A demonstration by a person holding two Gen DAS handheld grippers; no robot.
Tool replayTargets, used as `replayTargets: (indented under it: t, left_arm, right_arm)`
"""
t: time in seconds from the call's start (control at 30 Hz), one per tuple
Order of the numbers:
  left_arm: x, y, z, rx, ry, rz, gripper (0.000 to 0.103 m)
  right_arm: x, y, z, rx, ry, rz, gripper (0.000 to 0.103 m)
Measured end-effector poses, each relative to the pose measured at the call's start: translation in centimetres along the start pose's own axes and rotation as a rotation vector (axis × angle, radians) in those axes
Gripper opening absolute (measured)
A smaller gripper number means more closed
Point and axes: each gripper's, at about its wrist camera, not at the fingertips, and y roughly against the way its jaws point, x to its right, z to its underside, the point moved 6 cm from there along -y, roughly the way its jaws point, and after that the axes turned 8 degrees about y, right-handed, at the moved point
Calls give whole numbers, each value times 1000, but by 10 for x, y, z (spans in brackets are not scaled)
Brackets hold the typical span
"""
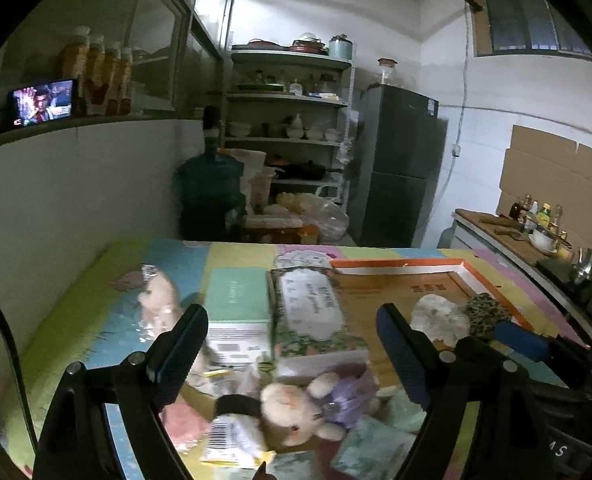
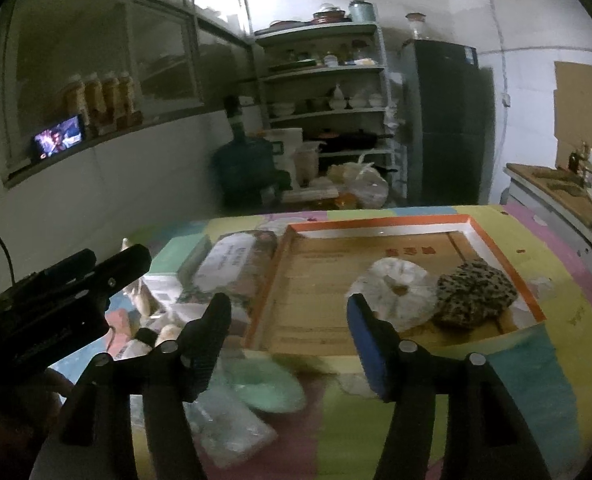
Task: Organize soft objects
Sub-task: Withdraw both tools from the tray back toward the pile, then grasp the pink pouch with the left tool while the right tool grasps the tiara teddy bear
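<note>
A shallow orange-rimmed box lid (image 2: 376,222) lies on the table with a white scrunchie (image 2: 396,290) and a leopard-print scrunchie (image 2: 474,292) inside; they also show in the left wrist view (image 1: 440,314) (image 1: 486,314). My right gripper (image 2: 292,344) is open and empty, hovering before the lid's near edge, above a mint-green soft pad (image 2: 266,390). My left gripper (image 1: 292,354) is open and empty above a cream plush bear with a purple bow (image 1: 300,410). Another plush toy in plastic wrap (image 1: 158,298) lies left.
A floral tissue pack (image 1: 314,308) and a green box (image 1: 236,300) lie beside the lid. Packets and cloths (image 1: 232,438) clutter the near table. The table has a colourful patchwork cover (image 2: 568,360). Shelves (image 1: 288,120), a fridge (image 1: 400,164) and a water jug (image 1: 210,192) stand behind.
</note>
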Motion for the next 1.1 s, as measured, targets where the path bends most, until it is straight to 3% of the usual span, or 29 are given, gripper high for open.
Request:
replayTargets:
  t: [0.3,0.63,1.1]
  left_arm:
    - [-42,13,-2,22,20,-60,86]
    - [-105,29,1,43,83,-129,86]
    - [-175,29,24,-6,165,-209,86]
  right_arm:
    - [-25,0,-2,8,23,-18,73]
    - [-46,-6,1,1,42,-41,74]
    - [-116,-39,30,-82,119,-208,74]
